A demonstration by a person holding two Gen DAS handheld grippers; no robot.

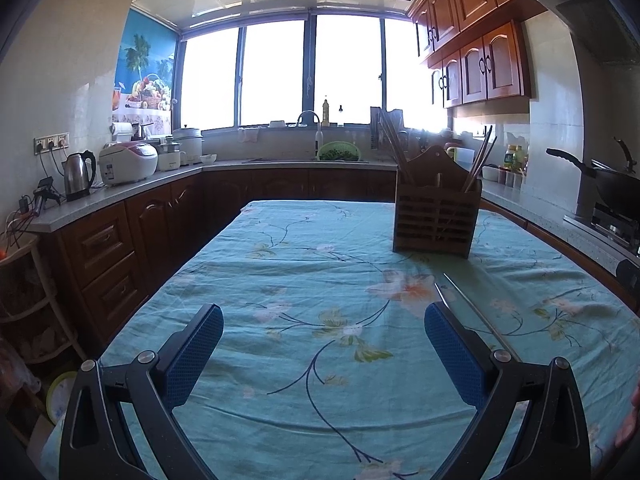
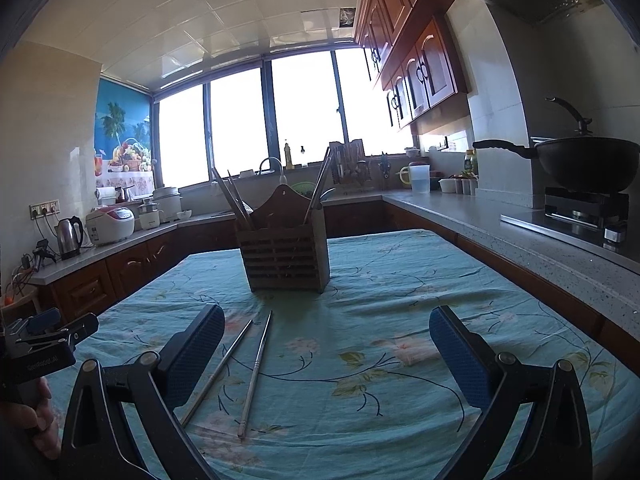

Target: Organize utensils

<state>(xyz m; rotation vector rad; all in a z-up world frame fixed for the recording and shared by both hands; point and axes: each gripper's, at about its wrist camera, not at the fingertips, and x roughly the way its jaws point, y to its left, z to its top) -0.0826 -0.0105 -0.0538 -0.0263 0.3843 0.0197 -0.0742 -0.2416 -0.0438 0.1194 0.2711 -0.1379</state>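
- While both claws hang over the table, the left gripper (image 1: 324, 332) stands spread wide, its blue pads (image 1: 192, 356) far apart with only cloth between them; it holds nothing.
- Wide apart too is the right gripper (image 2: 327, 334), likewise gripping nothing, its blue pads (image 2: 460, 360) at the lower left and lower right of its own view.
- Two metal chopsticks (image 2: 256, 372) lie loose on the tablecloth (image 2: 400, 300), side by side and nearly parallel, in the lower middle of the right wrist view, just inside the right gripper's left finger; one seems to pass under that finger's edge.
- From the left wrist view those chopsticks (image 1: 472, 308) show as thin lines running behind the right-hand finger, at the lower right of the frame.
- Beyond them, near the centre of the right wrist view, stands the wooden utensil holder (image 2: 284, 248), upright on the cloth, with chopsticks sticking out of its left and right compartments.
- In the left wrist view the holder (image 1: 436, 216) sits right of centre.
- At the lower left edge of the right wrist view, a hand (image 2: 32, 420) grasps the other gripper's handle.
- A wok (image 2: 588, 160) rests on the stove at the right edge.
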